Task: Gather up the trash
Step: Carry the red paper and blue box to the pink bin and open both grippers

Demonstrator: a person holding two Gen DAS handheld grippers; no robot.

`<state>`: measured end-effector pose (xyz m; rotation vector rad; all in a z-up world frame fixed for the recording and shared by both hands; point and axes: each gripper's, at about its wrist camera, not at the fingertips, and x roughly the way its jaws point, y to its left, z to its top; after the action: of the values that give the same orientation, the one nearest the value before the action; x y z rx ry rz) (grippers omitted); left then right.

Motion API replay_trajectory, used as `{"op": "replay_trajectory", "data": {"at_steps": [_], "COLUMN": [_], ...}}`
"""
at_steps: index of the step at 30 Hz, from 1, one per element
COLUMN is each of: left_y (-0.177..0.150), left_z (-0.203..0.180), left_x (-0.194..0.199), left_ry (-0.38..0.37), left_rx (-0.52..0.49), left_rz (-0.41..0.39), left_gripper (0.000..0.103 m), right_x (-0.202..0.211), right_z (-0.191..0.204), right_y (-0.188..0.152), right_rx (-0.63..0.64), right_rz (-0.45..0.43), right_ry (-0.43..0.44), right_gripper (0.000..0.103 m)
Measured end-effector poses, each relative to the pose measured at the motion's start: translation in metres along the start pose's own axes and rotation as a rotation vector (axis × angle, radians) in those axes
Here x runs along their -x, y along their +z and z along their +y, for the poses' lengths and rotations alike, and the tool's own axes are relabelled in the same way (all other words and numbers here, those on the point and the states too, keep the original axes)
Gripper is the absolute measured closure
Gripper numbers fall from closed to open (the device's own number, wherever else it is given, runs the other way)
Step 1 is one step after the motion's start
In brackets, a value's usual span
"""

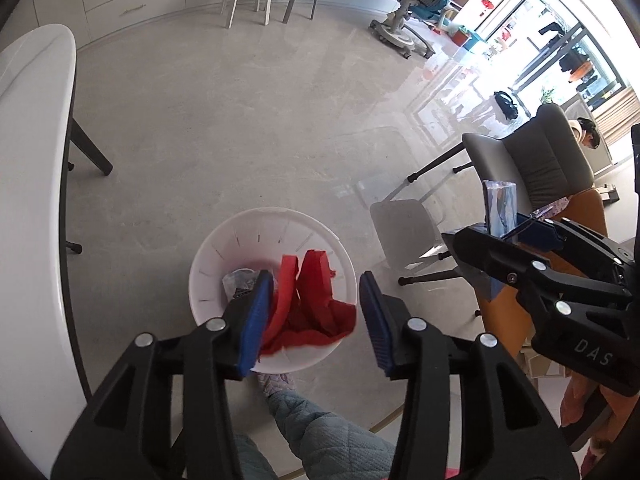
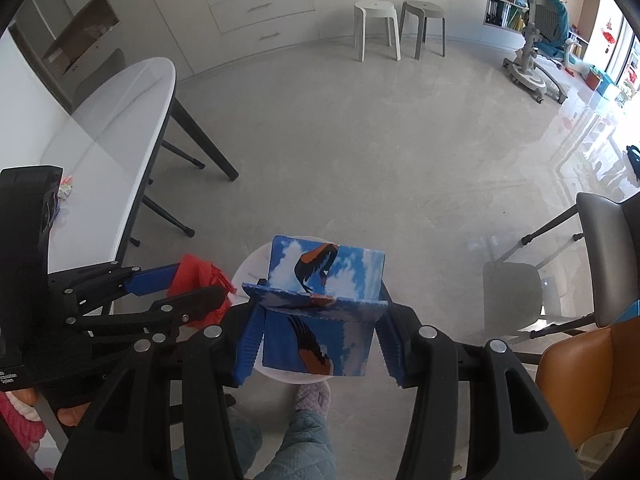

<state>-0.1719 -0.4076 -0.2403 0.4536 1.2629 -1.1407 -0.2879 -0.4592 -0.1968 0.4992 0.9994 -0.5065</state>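
I hold a hand-held gripper in each hand, both pointing steeply down at a white bin (image 1: 224, 256) on the grey floor (image 1: 240, 140). My left hand-held gripper (image 1: 316, 316) hangs directly above the bin with its blue pads partly spread. Red crumpled paper (image 1: 316, 304) shows between them, but it looks to be lying in the bin below, draped against the rim, not pinched. A little grey trash lies beside it in the bin.

My right hand-held gripper (image 2: 316, 340) grips a blue carton (image 2: 320, 304) printed with clouds and a bird, its pads pressed on both sides. It hovers just above the bin, with one flap of the carton folded outward. In the right wrist view the bin is mostly hidden behind the carton.

I judge the red paper delivered and the carton next. The move calls for keeping the carton centred over the opening, then spreading the right pads so it drops inside. The red paper crowds the near rim, so the carton could catch there.

A white tabletop (image 2: 116, 128) stands to the left with small scraps on it, probably more trash to collect.
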Motion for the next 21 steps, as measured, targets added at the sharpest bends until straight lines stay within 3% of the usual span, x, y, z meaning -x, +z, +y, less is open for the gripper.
{"op": "replay_trajectory", "data": {"at_steps": [5,11,18,19,21], "left_y": [0.002,-0.003,-0.032,-0.038,-0.050], "left_z": [0.008,0.025,0.042,0.048,0.060], "left_x": [0.014,0.051,0.125,0.137,0.156], "left_ry": [0.019,0.045,0.191,0.209,0.231], "left_rx": [0.035,0.113,0.184,0.204,0.245], "left_rz": [-0.007,-0.042,-0.129,-0.143,-0.169], "left_gripper": [0.037,0.032,0.017,0.016,0.012], "right_x": [-0.013,-0.026,-0.065,-0.072,-0.083], "right_z": [0.001,0.016,0.040,0.044,0.054], "right_y": [0.006,0.004,-0.007,-0.009,-0.013], "right_rx": [0.028,0.076,0.150,0.160,0.183], "right_rz": [0.021,0.045,0.099,0.108,0.129], "right_ry": [0.035,0.066,0.080,0.076,0.066], "right_gripper": [0.052,0.051,0.050,0.049,0.038]}}
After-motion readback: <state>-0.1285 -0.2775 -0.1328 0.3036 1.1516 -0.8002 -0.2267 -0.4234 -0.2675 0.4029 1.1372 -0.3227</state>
